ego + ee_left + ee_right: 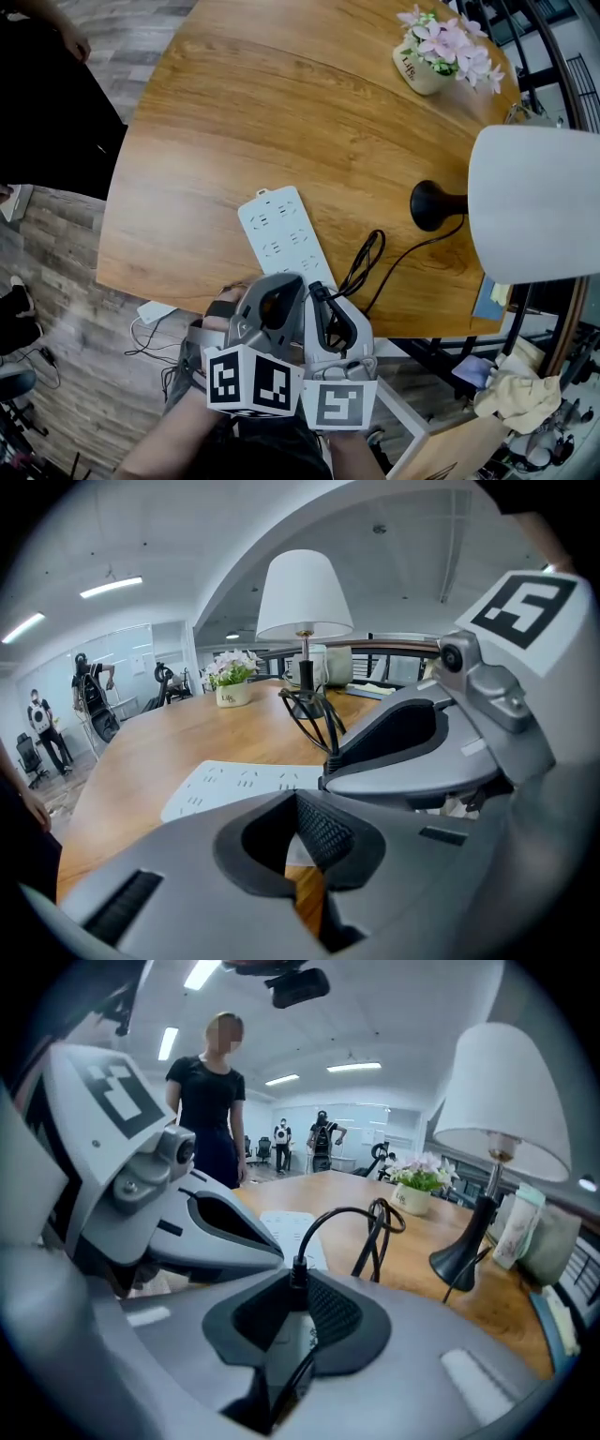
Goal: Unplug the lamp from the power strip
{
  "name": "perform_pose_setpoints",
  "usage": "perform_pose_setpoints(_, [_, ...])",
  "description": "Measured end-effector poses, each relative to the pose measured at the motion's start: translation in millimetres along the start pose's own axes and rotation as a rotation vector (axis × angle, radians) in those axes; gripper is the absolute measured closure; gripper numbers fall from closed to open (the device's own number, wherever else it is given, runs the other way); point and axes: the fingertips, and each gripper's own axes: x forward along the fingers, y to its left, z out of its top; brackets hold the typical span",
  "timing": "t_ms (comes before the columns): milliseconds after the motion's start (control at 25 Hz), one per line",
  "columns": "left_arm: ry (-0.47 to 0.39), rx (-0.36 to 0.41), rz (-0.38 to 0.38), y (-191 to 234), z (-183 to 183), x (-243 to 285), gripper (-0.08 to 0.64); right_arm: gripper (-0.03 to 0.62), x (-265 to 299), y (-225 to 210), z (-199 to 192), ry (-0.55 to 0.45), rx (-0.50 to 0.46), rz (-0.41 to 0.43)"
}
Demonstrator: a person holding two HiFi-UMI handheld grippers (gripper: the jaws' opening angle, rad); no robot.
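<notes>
A white power strip (277, 230) lies lengthwise on the wooden table (234, 103), its near end under my two grippers. My left gripper (281, 286) sits at the strip's near left corner with its jaws close together. White strip (234, 785) shows in the narrow slit between them. My right gripper (323, 295) is shut on the lamp's black plug (296, 1283). From it the black cord (364, 262) loops up and runs to the lamp's black base (429, 204) under the white shade (534, 202). Whether the plug still sits in a socket is hidden.
A pot of pink flowers (436, 52) stands at the table's far right. A person in black (206, 1101) stands beyond the table's left side. Another cable and a white adapter (155, 314) lie on the floor by the near edge. Clutter sits low at right.
</notes>
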Motion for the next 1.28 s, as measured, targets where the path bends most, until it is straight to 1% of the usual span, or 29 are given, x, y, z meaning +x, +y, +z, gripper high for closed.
perform_pose_setpoints(40, [0.000,0.001,0.001,0.2,-0.1,-0.3,0.566,0.526,-0.2,1.1,0.1,0.003,-0.016,-0.003])
perform_pose_setpoints(80, [0.000,0.002,0.002,0.4,-0.3,-0.7,0.566,0.526,-0.5,1.6,0.5,-0.002,-0.006,-0.001])
perform_pose_setpoints(120, [0.000,0.003,0.002,0.4,-0.5,-0.9,0.566,0.526,-0.8,0.9,0.7,-0.012,0.034,0.006])
perform_pose_setpoints(200, [0.003,0.003,-0.001,0.0,-0.9,-0.9,0.566,0.526,-1.4,-3.9,-1.3,-0.036,0.163,0.032])
perform_pose_setpoints(240, [0.005,0.003,-0.003,-0.3,-0.9,-0.7,0.566,0.526,-1.6,-6.1,-2.3,-0.043,0.208,0.044])
perform_pose_setpoints(280, [0.007,0.004,-0.005,-0.5,-0.9,-0.5,0.566,0.526,-1.6,-7.0,-2.4,-0.045,0.223,0.048])
perform_pose_setpoints(320, [0.009,0.005,-0.006,-0.6,-0.9,-0.3,0.566,0.525,-1.4,-6.7,-1.7,-0.041,0.209,0.046])
perform_pose_setpoints(360, [0.012,0.007,-0.006,-0.6,-0.9,-0.1,0.566,0.526,-1.1,-5.3,-0.6,-0.032,0.173,0.038])
perform_pose_setpoints(480, [0.020,0.016,-0.005,-0.7,-1.2,0.4,0.566,0.526,-0.9,-0.2,0.0,0.009,0.035,0.006])
perform_pose_setpoints(560, [0.023,0.017,-0.005,-0.9,-1.3,1.3,0.566,0.527,-0.5,0.7,-0.7,0.017,0.003,-0.006])
perform_pose_setpoints(600, [0.024,0.018,-0.005,-1.0,-1.3,1.8,0.566,0.526,-0.4,0.2,-1.3,0.014,0.019,-0.003])
perform_pose_setpoints(720, [0.023,0.014,-0.011,-1.3,-0.9,1.6,0.566,0.526,-1.4,-6.1,-3.0,-0.023,0.173,0.042])
perform_pose_setpoints(760, [0.026,0.013,-0.013,-1.3,-0.8,1.4,0.566,0.526,-1.7,-7.9,-3.1,-0.030,0.200,0.051])
perform_pose_setpoints(800, [0.032,0.013,-0.015,-1.2,-0.7,1.5,0.566,0.526,-1.7,-8.1,-2.4,-0.027,0.194,0.050])
perform_pose_setpoints(920, [0.048,0.023,-0.014,-1.0,0.0,2.0,0.566,0.527,-1.1,-2.9,1.3,0.007,0.062,0.029])
perform_pose_setpoints(960, [0.051,0.024,-0.013,-1.1,0.2,1.9,0.566,0.528,-1.4,-1.6,1.1,0.020,0.032,0.025])
perform_pose_setpoints(1040, [0.054,0.023,-0.012,-1.0,0.2,1.3,0.566,0.528,-2.3,-0.1,1.0,0.030,0.010,0.024])
perform_pose_setpoints(1080, [0.054,0.022,-0.013,-1.0,0.3,0.8,0.566,0.528,-2.9,0.2,1.0,0.029,0.019,0.027])
perform_pose_setpoints(1120, [0.053,0.022,-0.013,-1.1,0.3,0.6,0.566,0.528,-3.4,0.0,0.5,0.027,0.047,0.032])
perform_pose_setpoints(1240, [0.046,0.029,-0.015,-1.1,-0.2,0.8,0.566,0.528,-2.6,-5.1,-1.3,0.000,0.161,0.056])
perform_pose_setpoints(1280, [0.046,0.032,-0.016,-1.1,-0.3,0.9,0.566,0.526,-2.3,-6.3,-1.4,-0.006,0.169,0.061])
